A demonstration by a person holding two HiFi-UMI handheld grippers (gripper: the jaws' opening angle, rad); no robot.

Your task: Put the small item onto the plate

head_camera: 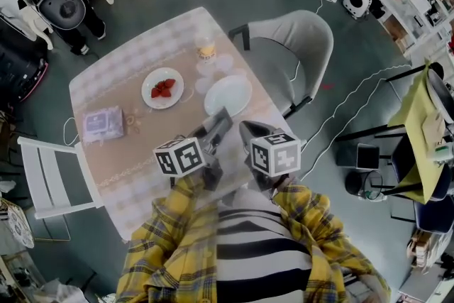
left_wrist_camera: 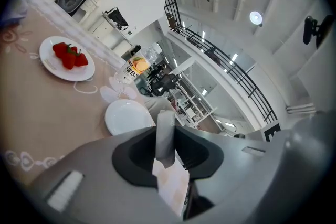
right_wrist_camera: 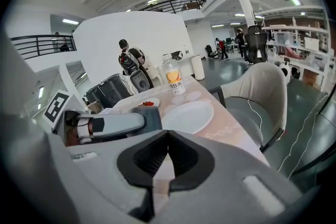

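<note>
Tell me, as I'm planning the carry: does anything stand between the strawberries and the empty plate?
Only a flat white disc lies between the strawberries and the empty plate; likely too low to block. The bottle stands behind that line.

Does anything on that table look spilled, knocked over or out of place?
Nothing stands out. The bottle stands upright, the strawberries sit on their serving plate, the empty plate lies flat, and the wrapped pack rests flat on the table.

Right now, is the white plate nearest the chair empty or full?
Empty: the plate shows only bare white in every view. The strawberries sit on the other plate.
</note>
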